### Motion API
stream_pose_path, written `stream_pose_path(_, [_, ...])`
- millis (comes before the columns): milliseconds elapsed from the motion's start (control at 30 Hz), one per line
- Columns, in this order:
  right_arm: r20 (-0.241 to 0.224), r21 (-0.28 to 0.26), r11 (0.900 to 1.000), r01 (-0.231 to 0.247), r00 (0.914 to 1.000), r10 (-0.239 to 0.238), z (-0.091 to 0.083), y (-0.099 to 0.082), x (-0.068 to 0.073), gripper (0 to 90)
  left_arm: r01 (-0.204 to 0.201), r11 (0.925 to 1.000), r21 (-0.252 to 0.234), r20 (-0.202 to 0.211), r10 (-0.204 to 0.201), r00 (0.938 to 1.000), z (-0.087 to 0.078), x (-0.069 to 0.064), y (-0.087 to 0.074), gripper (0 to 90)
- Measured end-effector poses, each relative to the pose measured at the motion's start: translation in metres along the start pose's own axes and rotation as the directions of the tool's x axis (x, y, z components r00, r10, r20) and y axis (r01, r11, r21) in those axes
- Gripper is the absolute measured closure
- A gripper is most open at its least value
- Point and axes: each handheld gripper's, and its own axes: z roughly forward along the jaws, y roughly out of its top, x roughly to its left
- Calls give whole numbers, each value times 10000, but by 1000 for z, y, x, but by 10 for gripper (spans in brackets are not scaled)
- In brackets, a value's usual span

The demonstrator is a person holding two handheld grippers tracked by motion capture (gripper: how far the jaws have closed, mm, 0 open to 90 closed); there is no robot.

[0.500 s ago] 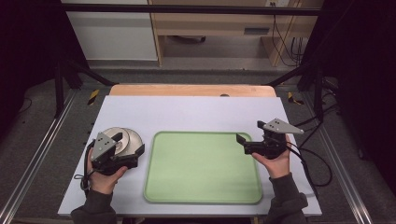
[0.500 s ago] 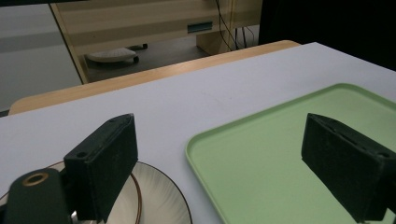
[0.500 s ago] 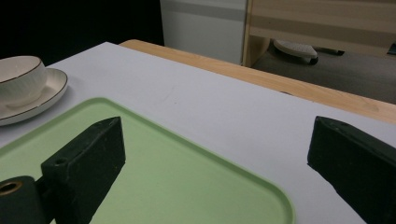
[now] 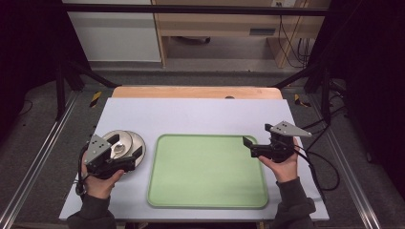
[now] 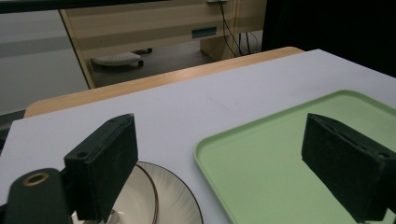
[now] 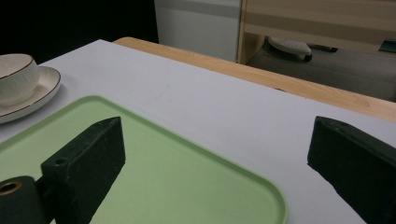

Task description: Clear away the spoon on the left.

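A white bowl (image 4: 117, 143) with a brown rim sits on a matching saucer (image 4: 136, 143) at the table's left. Beside it lies a bare light-green tray (image 4: 206, 171). My left gripper (image 4: 127, 150) hangs open just above the saucer's near-right edge. In the left gripper view its jaws (image 5: 224, 168) stand wide apart, one over the saucer (image 5: 161, 200) and one over the tray (image 5: 280, 149). My right gripper (image 4: 260, 138) is open at the tray's right edge, pointing left. In the right gripper view (image 6: 219, 163) nothing lies between its jaws, with the tray (image 6: 163, 177) below and the bowl (image 6: 16, 77) far left.
The white tabletop (image 4: 200, 114) has a wooden strip (image 4: 196, 92) along its far edge. Metal rails run down both sides of the table. Cables (image 4: 325, 167) trail from the right gripper off the table's right side.
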Motion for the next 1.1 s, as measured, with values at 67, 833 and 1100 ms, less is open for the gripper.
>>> stream_pose_path(67, [4, -26, 10000, 38, 10000, -38, 0, 0, 0, 44, 44, 10000, -21, -44, -44, 10000, -2, 1, 1, 107])
stream_pose_path(833, [-25, 152, 9999, 50, 10000, -50, 0, -1, 1, 41, 196, 9996, 199, -367, -189, 9991, -20, 20, -8, 103])
stream_pose_path(1100, [-7, 186, 9998, 15, 10000, -15, -1, -1, 1, 40, 281, 9987, 416, -548, -258, 9982, -27, 26, -14, 99])
